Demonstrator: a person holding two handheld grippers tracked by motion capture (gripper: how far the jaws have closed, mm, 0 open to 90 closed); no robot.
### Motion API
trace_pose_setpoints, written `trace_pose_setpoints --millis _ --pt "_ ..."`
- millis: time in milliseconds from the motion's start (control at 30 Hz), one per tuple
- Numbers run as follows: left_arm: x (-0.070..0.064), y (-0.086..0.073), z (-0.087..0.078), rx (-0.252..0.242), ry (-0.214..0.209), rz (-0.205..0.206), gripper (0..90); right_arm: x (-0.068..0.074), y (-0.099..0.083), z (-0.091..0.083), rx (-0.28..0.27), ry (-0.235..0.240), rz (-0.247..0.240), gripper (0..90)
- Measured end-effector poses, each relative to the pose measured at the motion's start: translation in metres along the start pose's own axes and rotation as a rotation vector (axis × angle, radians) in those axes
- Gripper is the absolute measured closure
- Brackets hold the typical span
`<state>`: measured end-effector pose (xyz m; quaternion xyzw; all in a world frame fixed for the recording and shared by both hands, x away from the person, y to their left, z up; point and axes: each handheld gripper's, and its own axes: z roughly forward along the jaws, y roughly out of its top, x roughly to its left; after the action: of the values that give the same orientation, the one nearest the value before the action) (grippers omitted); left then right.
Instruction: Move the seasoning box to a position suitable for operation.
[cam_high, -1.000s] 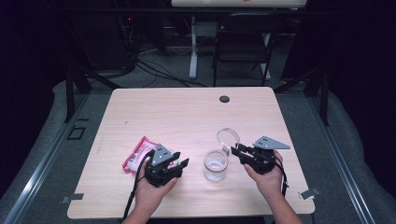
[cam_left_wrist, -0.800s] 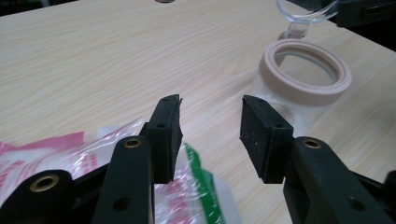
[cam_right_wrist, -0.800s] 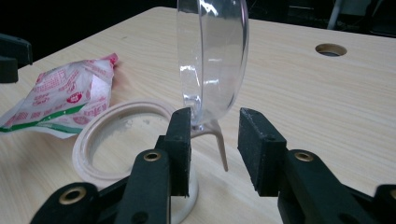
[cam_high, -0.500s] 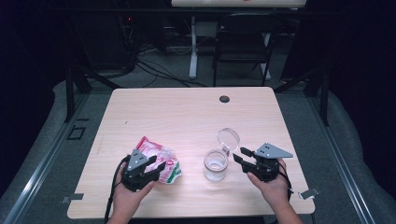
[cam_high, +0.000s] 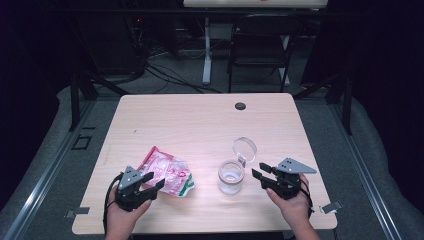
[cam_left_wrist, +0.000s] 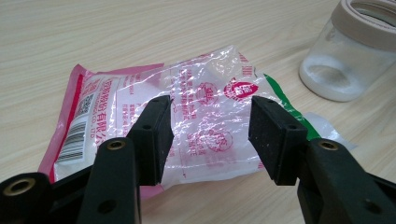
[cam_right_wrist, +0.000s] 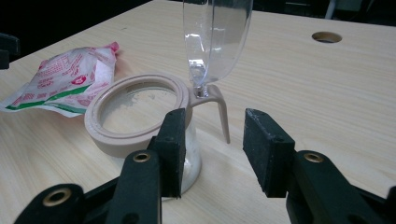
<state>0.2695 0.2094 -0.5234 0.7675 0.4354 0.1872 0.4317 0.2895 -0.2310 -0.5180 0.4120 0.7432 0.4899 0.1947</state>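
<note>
The light wood-grain bench (cam_high: 200, 125) has a round dark cable port (cam_high: 240, 106) near its far edge, and beyond it a dark folding chair (cam_high: 260, 45), loose floor cables (cam_high: 165, 70) and a white post (cam_high: 206, 50).

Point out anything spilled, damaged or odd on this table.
Nothing is spilled. The crinkled pink-and-clear plastic pouch lies flat, its green end looking torn open. The clear glass jar stands upright, hinged lid flipped up, white powder inside.
</note>
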Motion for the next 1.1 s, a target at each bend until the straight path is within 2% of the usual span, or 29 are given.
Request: trace_pose_setpoints --millis 67,233,300,467,500,733,833,1100 --pt "0.000 -0.001 0.000 -0.004 0.005 -0.003 49.2 0.001 0.000 0.003 0.003 0.002 0.005 58.5" --pt "-0.002 -0.003 0.001 -0.005 0.009 0.002 49.2 0.008 0.006 0.012 0.002 0.041 0.040 54.6" --pt "-0.003 -0.003 0.002 -0.004 0.008 0.007 49.2 0.012 0.008 0.018 0.021 0.049 0.043 52.1" --pt "-0.006 -0.004 0.002 -0.002 0.006 0.013 49.2 0.017 0.012 0.027 0.028 0.042 0.043 51.6" --pt "-0.006 -0.004 0.002 -0.003 0.007 0.013 49.2 0.018 0.013 0.032 0.045 0.024 0.043 51.8" --pt "-0.006 -0.005 0.000 -0.004 0.014 0.014 49.3 0.015 0.014 0.043 0.091 0.017 0.033 54.8" --pt "-0.006 -0.006 0.001 -0.002 0.015 0.013 49.3 0.014 0.015 0.046 0.096 0.034 0.042 57.8" --pt "-0.007 -0.006 0.002 0.004 0.014 0.018 49.4 0.011 0.015 0.048 0.095 0.051 0.059 59.1"
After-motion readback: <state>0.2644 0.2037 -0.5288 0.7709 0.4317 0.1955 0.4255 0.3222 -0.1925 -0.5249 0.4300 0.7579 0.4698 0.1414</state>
